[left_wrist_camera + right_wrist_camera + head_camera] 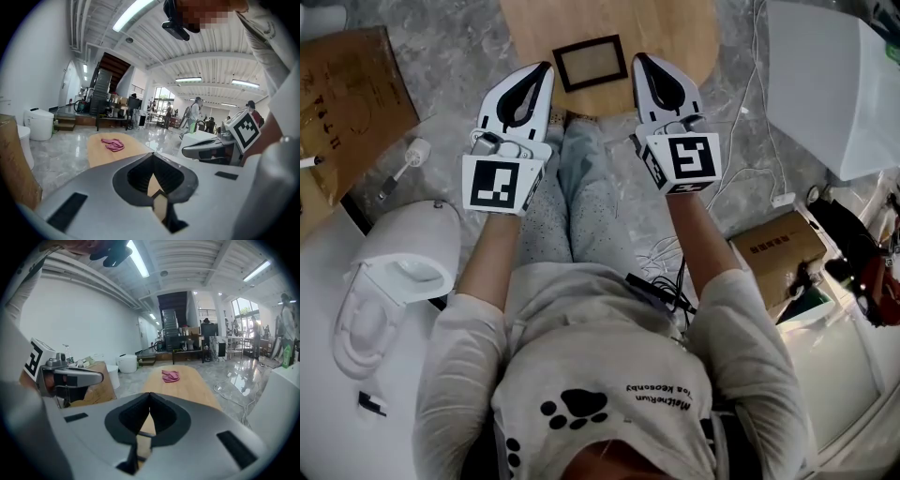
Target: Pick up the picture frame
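Head view: the frame [590, 62] lies flat on the near edge of the wooden bench [675, 28], at 12 o'clock from the person. Its long axis runs 9 to 3, slightly tilted. The left hand-held gripper [547, 67] has its jaws together, and its tip is just beside the frame's left end, so the frame sits at about 2 o'clock from it. The right hand-held gripper [639, 59], also closed and empty, has its tip just beside the right end, with the frame at about 10 o'clock. Neither touches it, and the two look about equally near.

Left gripper view: the left hand-held gripper [152, 154] shows jaws meeting with nothing between them. The bench [101, 152] runs ahead toward 12, and the frame is hidden under the gripper body.

Right gripper view: the right hand-held gripper [150, 393] is likewise pressed together and empty. A thin dark bar low in the gap may be the frame's edge, though I cannot be sure. The jaws would need to part before either can take an end.
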Demonstrator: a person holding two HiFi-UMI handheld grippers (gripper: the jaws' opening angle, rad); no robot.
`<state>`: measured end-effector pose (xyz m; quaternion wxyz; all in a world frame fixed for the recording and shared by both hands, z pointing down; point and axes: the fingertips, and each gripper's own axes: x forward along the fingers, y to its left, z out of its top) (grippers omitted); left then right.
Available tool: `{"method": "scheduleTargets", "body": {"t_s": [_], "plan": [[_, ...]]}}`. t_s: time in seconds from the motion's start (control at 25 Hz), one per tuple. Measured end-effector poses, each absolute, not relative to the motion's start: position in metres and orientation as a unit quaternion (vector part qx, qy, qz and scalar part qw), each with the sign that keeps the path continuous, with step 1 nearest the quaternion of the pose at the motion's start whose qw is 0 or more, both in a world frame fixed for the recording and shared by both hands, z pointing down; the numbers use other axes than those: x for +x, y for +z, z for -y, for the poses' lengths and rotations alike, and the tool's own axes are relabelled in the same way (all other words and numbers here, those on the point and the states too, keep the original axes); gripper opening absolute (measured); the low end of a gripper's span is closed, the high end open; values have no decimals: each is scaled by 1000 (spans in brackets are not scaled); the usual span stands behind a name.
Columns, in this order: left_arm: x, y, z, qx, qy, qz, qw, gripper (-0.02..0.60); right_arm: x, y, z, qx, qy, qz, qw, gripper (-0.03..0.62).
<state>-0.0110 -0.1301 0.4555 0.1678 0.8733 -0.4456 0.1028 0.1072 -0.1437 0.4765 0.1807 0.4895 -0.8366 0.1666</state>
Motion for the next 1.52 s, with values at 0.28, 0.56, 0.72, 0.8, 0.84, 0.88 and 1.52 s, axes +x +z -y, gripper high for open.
{"method": "scheduleTargets", "body": {"t_s": [0.28, 0.56, 0.72, 0.8, 0.84, 0.88, 1.52], "plan": [[-10, 481, 126, 872, 114, 443, 172, 8, 103, 502, 139, 480, 178, 838, 189, 9], [-10, 504, 122, 873, 125, 436, 180, 8, 103, 526, 137, 480, 185, 834, 199, 9], [-6, 515, 122, 871, 129, 435, 188, 8, 108, 538, 135, 481, 191, 831, 207, 9], [-5, 522, 122, 871, 133, 434, 190, 8, 109, 544, 135, 480, 191, 830, 210, 9], [-4, 525, 123, 871, 136, 433, 190, 8, 109, 546, 135, 480, 191, 830, 211, 9], [-4, 528, 123, 871, 138, 431, 191, 8, 110, 549, 135, 479, 192, 830, 213, 9], [2, 578, 115, 866, 158, 422, 216, 8, 110, 598, 129, 459, 204, 830, 241, 9]]}}
